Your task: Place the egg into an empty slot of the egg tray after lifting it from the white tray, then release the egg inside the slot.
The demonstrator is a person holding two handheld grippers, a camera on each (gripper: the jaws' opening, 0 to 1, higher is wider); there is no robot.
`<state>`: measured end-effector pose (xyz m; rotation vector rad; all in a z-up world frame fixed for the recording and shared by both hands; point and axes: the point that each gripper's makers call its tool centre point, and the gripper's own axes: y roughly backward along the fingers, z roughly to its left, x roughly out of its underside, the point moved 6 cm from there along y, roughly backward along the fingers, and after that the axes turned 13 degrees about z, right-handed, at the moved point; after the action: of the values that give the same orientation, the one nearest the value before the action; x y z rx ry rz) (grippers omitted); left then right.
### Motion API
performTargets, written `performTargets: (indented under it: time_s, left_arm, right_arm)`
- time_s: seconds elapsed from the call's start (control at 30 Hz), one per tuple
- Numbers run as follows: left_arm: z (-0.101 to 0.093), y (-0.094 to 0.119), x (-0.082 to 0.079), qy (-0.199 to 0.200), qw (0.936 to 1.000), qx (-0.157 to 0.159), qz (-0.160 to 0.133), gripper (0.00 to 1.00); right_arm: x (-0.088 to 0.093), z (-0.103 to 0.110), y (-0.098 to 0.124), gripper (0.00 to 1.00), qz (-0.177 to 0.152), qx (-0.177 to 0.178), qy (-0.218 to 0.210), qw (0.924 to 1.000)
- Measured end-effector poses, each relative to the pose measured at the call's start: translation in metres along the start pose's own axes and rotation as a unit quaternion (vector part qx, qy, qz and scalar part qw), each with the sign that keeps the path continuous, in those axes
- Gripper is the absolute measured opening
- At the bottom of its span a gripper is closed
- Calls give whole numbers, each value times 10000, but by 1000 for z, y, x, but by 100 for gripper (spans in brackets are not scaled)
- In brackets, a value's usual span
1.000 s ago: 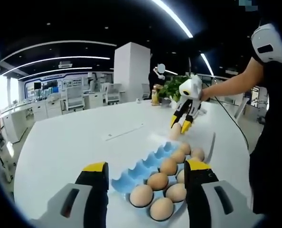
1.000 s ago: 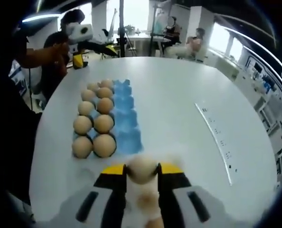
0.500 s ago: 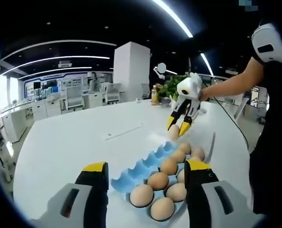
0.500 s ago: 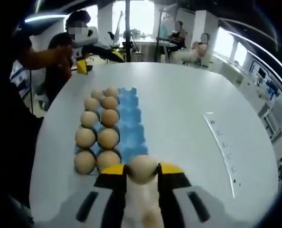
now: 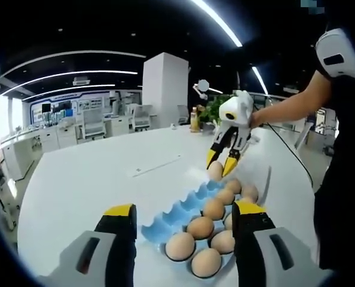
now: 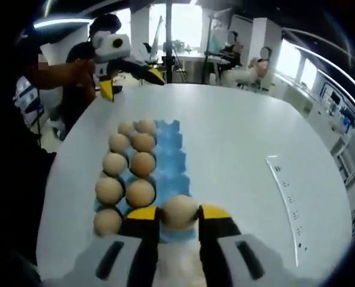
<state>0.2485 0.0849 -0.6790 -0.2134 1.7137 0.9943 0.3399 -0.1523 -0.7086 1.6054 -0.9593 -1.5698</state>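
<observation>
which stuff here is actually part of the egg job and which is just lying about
Part of the job:
- egg held in the right claw
- blue egg tray
- eggs already in the tray

Lying about:
- long ruler-like strip on the white table
- potted plant
- left claw, open and idle

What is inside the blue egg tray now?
Two rows of brown eggs fill the egg tray; the third row is empty. The right gripper hides its near end.

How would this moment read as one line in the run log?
right gripper: shut on egg | position: above near end of blue egg tray | empty column: open | left gripper: open, idle
</observation>
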Motion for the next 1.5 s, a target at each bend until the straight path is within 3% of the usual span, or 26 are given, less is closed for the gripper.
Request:
performTargets:
  time_s: [0.77, 1.5]
  left_arm:
    - [3, 1, 4, 34, 10000, -19, 15, 65]
    - [8, 0, 6, 43, 10000, -15, 59, 65]
  right_arm:
    - [-54, 8, -32, 25, -417, -211, 224, 9987]
    - [-94, 9, -57, 25, -726, -342, 249, 9965]
